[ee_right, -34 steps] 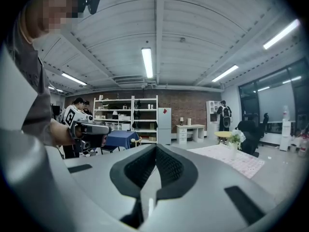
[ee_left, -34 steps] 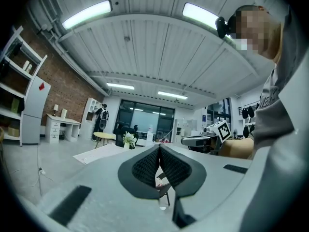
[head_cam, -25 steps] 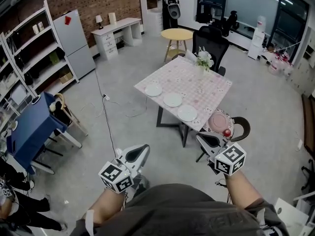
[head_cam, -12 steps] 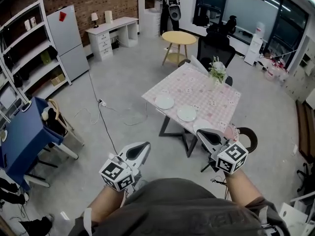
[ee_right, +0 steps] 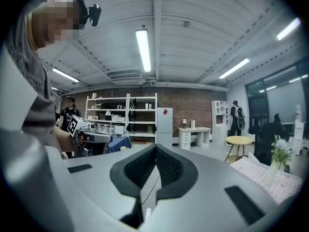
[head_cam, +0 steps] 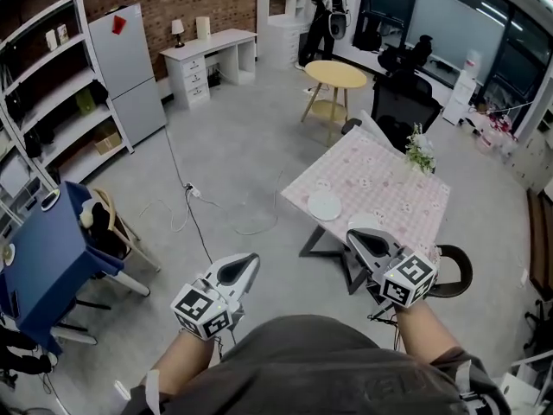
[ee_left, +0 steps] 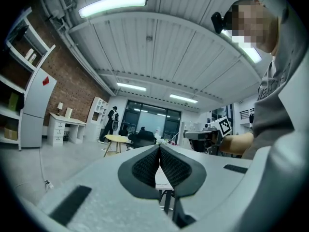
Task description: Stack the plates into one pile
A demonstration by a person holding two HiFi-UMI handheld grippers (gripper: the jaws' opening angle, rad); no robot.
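A white plate (head_cam: 325, 205) lies near the closest edge of the table (head_cam: 389, 180), which has a pink patterned cloth. I cannot see any other plates; my right gripper covers the table's near corner. My left gripper (head_cam: 248, 260) hangs over the floor to the left of the table, shut with nothing in it. My right gripper (head_cam: 358, 237) is held in front of the table's near corner, also shut and empty. In the left gripper view the pads (ee_left: 147, 164) meet, and the table edge shows below them. The right gripper's pads (ee_right: 169, 166) meet too.
A vase of flowers (head_cam: 421, 153) stands on the table's far side. A black chair (head_cam: 450, 273) is beside the table, an office chair (head_cam: 404, 104) and a round yellow table (head_cam: 338, 74) beyond it. A blue table (head_cam: 43, 258) stands left. A cable (head_cam: 186, 199) crosses the floor.
The table has slid rightward and nearer in the head view. Three plates showed at first, then two, now one. Both grippers stay shut and keep their place before me.
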